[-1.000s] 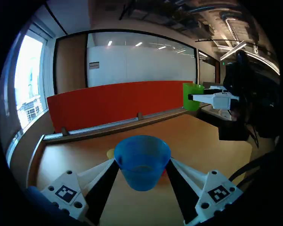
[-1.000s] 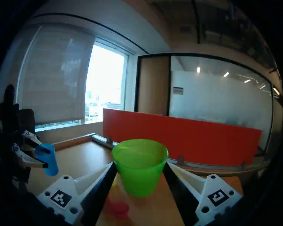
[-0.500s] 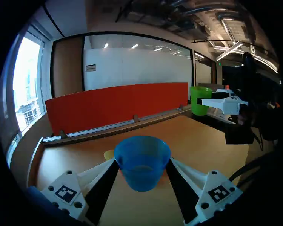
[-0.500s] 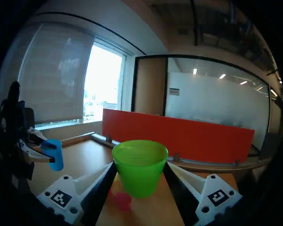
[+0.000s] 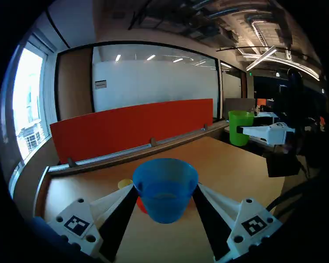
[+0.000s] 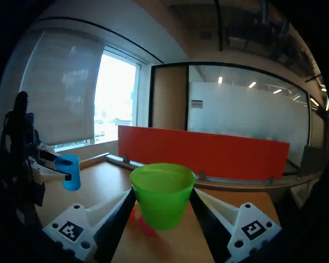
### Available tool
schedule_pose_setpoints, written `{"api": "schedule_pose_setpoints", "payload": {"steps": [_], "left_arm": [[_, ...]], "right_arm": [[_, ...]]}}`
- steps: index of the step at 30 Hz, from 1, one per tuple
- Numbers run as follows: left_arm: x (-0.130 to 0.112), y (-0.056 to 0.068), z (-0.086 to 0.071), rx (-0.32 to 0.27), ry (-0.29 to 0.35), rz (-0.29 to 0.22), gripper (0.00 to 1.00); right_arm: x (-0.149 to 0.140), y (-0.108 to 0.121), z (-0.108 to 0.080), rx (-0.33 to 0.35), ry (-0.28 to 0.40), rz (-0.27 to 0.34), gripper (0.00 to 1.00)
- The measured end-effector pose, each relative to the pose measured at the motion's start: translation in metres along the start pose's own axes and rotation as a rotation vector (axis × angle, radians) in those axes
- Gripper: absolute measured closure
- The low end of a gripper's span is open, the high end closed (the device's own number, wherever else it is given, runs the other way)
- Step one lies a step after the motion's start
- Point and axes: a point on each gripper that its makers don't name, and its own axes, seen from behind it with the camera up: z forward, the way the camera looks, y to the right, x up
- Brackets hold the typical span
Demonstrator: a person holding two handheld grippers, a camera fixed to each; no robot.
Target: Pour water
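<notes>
The fingers point(image 5: 104, 205) of my left gripper point(image 5: 165, 189) are matt white plastic with dull black inner faces, and the blue cup point(image 5: 165, 193) between them looks like smooth, slightly see-through plastic with a soft sheen. The green cup point(image 6: 163, 197) in my right gripper point(image 6: 163, 193) is the same sort of plastic, translucent and glossier at the rim. The desk point(image 5: 239, 168) reads as smooth wood-look board with a satin finish, and at twelve o'clock the red partition point(image 5: 134, 122) looks flat and matt beneath a pane of frosted glass point(image 5: 155, 83).
</notes>
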Motion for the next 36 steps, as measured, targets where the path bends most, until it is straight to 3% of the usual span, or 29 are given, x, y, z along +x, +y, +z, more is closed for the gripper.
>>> {"api": "schedule_pose_setpoints", "payload": {"steps": [14,36], "left_arm": [[0.011,0.013,-0.002,-0.042,0.001,0.028,0.17],[0.044,0.028,0.017,-0.104,0.006,0.185,0.17]], "right_arm": [[-0.019,-0.012,-0.022,0.007,-0.031,0.014,0.11],[-0.037,-0.026,-0.022,0.058,-0.060,0.018,0.12]]}}
